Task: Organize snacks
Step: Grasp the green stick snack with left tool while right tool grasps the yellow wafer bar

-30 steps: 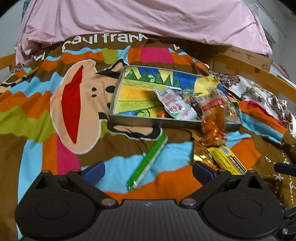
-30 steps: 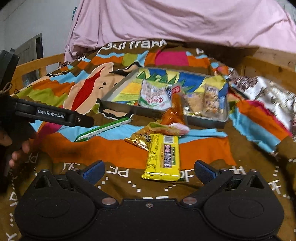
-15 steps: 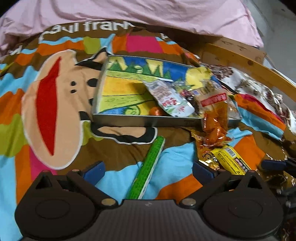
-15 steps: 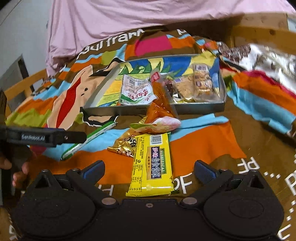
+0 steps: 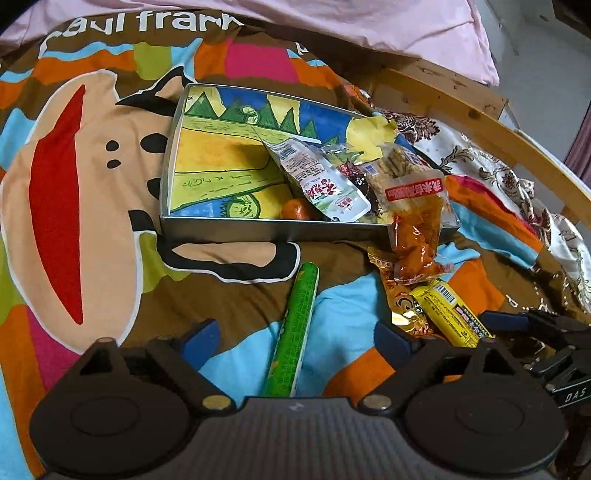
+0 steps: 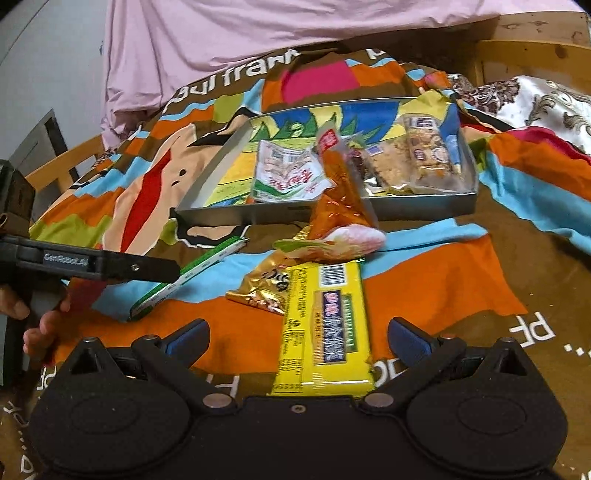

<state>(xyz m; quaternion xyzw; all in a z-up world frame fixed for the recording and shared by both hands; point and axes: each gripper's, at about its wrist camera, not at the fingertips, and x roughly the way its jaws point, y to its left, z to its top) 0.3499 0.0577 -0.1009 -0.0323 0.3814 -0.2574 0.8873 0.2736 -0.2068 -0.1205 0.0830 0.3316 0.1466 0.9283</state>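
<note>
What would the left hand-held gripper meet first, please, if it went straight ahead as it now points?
Most likely the green stick snack, which lies between the open fingers of the left hand-held gripper; the tray lies beyond.

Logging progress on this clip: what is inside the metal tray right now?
The metal tray holds a white-green packet, a small orange item and clear cracker packs. An orange packet drapes over its front wall. Anything beneath is hidden.

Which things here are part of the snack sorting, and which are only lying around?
For the job: green stick, yellow packet, gold wrapper, orange bag, tin tray, left tool, right tool.

Lying about: blanket, pink sheet.
</note>
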